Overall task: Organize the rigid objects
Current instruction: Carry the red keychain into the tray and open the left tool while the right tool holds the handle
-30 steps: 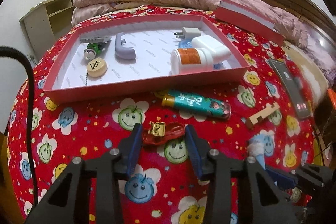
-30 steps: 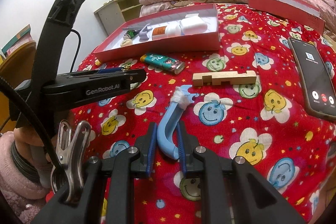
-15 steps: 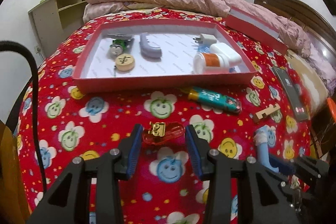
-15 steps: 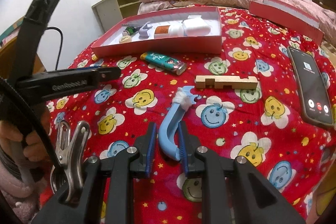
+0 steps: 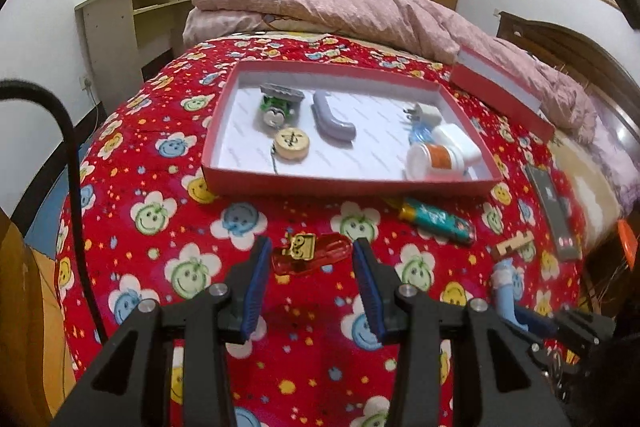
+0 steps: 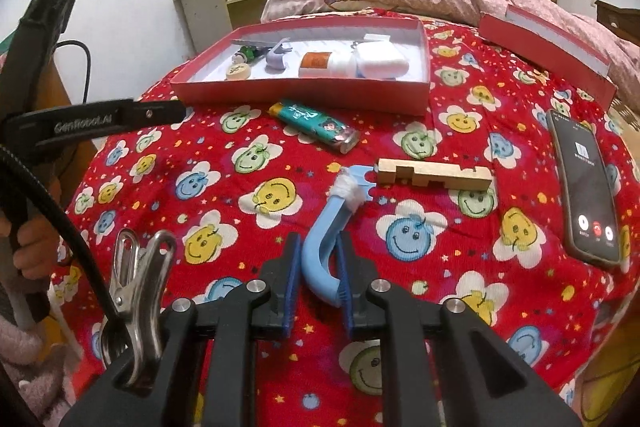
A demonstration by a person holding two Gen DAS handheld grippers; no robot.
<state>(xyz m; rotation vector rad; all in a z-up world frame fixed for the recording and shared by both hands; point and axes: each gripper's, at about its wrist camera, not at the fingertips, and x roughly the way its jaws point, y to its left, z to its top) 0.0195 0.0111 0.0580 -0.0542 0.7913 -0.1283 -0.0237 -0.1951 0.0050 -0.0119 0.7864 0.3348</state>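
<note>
The left claw (image 5: 308,261) grips a red clip (image 5: 310,253), and the right claw (image 6: 318,273) pinches a blue hook (image 6: 320,247). The red box (image 5: 344,183) sits ahead of both claws. I think each should lift high over its wall, then drop gently into a bare spot.

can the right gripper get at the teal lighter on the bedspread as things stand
Probably not yet. The path to the teal cartoon-printed lighter looks free, with only red bedspread between, but the right gripper is shut on the curved blue plastic handle, so its fingers are occupied until that is put down.
</note>
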